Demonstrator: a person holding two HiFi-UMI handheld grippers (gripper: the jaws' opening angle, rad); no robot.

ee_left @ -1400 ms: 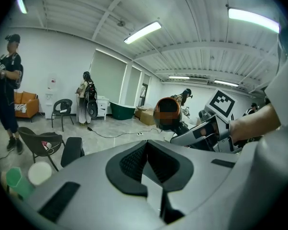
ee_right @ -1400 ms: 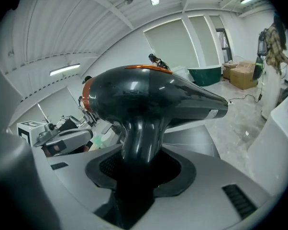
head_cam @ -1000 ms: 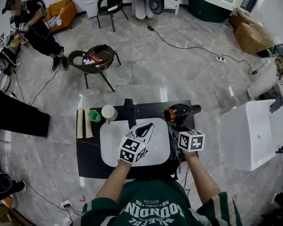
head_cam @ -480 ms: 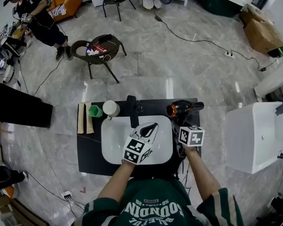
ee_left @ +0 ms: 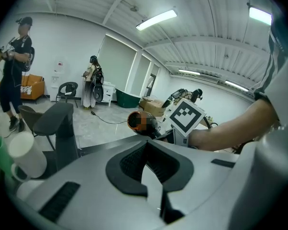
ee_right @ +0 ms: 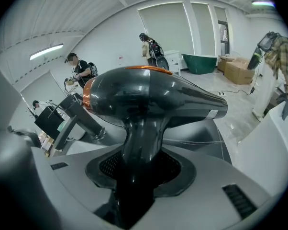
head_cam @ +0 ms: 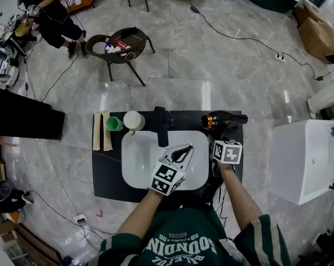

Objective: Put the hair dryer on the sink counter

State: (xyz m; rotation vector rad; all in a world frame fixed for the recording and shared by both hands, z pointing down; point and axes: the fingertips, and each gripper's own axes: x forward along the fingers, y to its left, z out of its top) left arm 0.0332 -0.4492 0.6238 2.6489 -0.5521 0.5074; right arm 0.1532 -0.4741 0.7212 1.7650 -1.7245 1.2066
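The black counter [head_cam: 106,176] fills the middle of the head view, with a white basin [head_cam: 139,159] sunk into its centre. From the basin, the hair dryer [head_cam: 222,119] sits at about 2 o'clock, over the counter's far right corner. Its nozzle points to 3 o'clock and its orange-ringed rear faces 9 o'clock. Whether any part of it touches the top cannot be told from above.

The right hand-held gripper [head_cam: 218,137] is clamped on the dryer's handle. In the right gripper view the handle drops straight down between the pads, with the body riding crosswise above them. The left hand-held gripper [head_cam: 180,151] hovers over the basin at about 6 o'clock from the black faucet [head_cam: 161,125]. Its jaws are drawn together on nothing.

At 10 o'clock from the basin stand a white cup [head_cam: 133,120] and a green cup [head_cam: 114,123], well apart from the dryer.

The dryer looks like a stiff, glossy plastic shell, so it is likely slippery. Most of its weight probably sits up in the body. Held by the handle it will tend to tip nozzle-down or twist in the pads. A grip high on the handle, close under the body, should steady it. It is best laid on its side on bare counter at 3 o'clock from the basin, clear of the edge.
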